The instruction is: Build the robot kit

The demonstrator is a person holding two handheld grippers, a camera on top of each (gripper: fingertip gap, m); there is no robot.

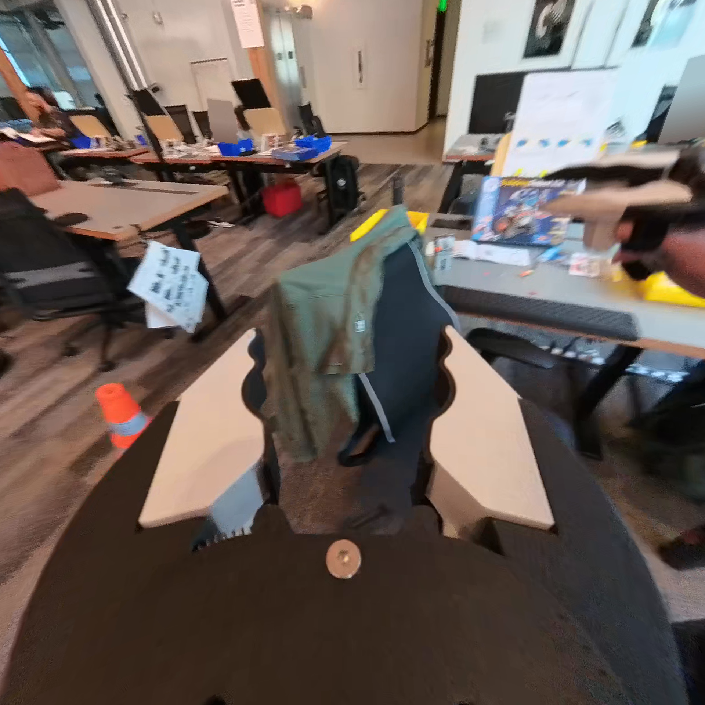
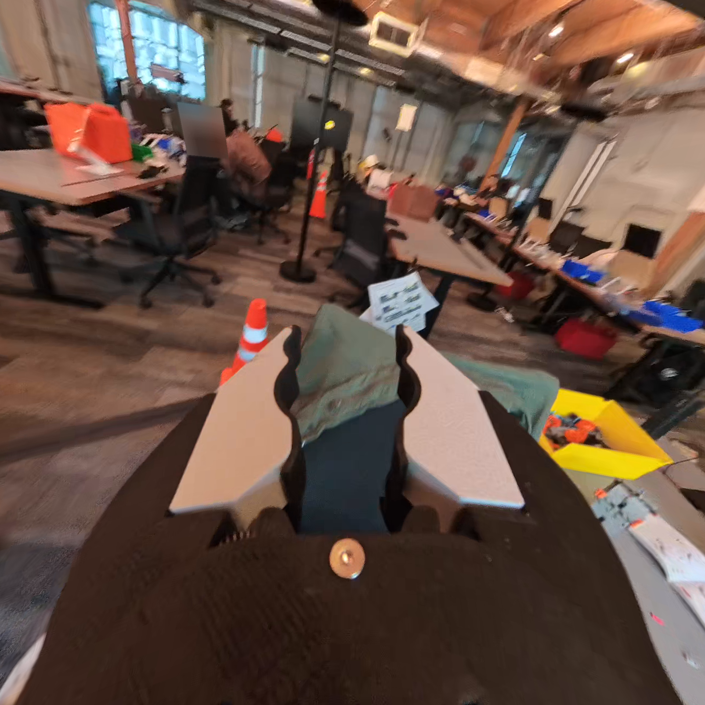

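Here, the left gripper is seen with its jaws spread wide at frame centre, nothing held — a green garment draped over a dark chair back lies between and beyond them. The right gripper is likewise parted and empty, the green garment just ahead; a yellow bin sits at right, an orange cone at left.

An open office with a grey wood-plank floor, long tan desks on black legs, black swivel chairs, white walls, tall bright windows and an exposed wooden ceiling.
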